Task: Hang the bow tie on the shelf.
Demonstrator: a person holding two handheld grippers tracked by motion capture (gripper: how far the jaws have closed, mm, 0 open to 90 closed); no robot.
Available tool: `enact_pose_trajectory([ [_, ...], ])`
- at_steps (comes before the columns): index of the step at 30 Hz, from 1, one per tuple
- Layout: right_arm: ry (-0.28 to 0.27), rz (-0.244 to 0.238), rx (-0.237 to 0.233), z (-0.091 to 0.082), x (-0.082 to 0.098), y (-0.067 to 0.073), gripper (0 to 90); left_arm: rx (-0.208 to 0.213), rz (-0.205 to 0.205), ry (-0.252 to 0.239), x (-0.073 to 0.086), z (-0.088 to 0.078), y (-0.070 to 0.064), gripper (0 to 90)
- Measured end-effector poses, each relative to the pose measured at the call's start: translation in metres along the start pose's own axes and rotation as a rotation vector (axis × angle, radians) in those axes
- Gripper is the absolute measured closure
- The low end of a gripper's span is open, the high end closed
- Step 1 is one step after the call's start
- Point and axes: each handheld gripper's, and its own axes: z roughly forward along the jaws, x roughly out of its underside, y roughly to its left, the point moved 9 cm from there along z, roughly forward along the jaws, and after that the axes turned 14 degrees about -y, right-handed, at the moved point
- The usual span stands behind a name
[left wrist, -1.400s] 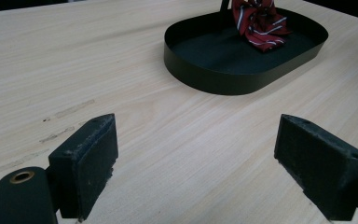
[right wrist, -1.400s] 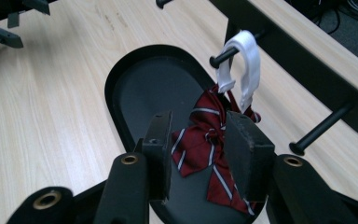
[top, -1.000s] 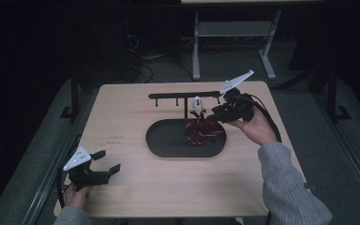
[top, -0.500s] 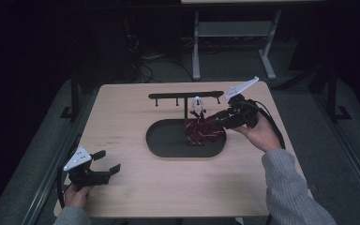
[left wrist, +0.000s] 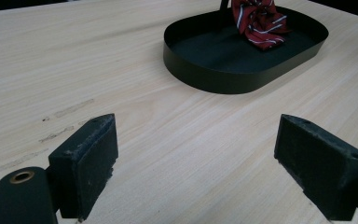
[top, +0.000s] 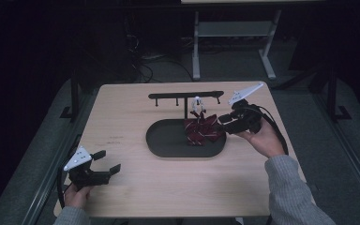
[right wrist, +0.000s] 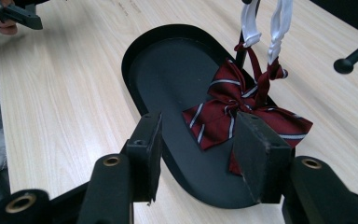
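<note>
A dark red striped bow tie lies in the right end of a black oval tray, hanging by its white strap from a black bar stand. My right gripper is at the tray's right end and points at the tie. In the right gripper view its jaws stand apart and have just been opening. The bow tie lies just beyond and partly between them, and the pads do not press on it. My left gripper rests open near the table's front left corner, with nothing between its jaws.
The wooden table carries the tray and the stand. In the left gripper view the tray wall and the bow tie lie ahead. The left gripper appears far off in the right gripper view. Dark floor and a metal frame lie beyond the table.
My right gripper has come down and a little nearer the table's front beside the bow tie, and its jaws stand wider. The left gripper has not moved.
</note>
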Motion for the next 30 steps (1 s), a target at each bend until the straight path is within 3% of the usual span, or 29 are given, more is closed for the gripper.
enact_pose_trajectory([
  [18,-0.009,0.02,-0.006,-0.003,0.028,0.004,49.4,-0.001,-0.001,-0.001,0.0,0.0,0.0,12.9],
  [22,0.007,0.048,-0.005,-0.005,0.037,0.004,48.2,-0.001,0.002,0.0,0.0,0.0,0.0,12.9],
  [30,0.001,0.04,-0.005,-0.007,0.045,0.007,48.5,0.001,-0.001,-0.003,0.0,0.0,-0.001,12.9],
])
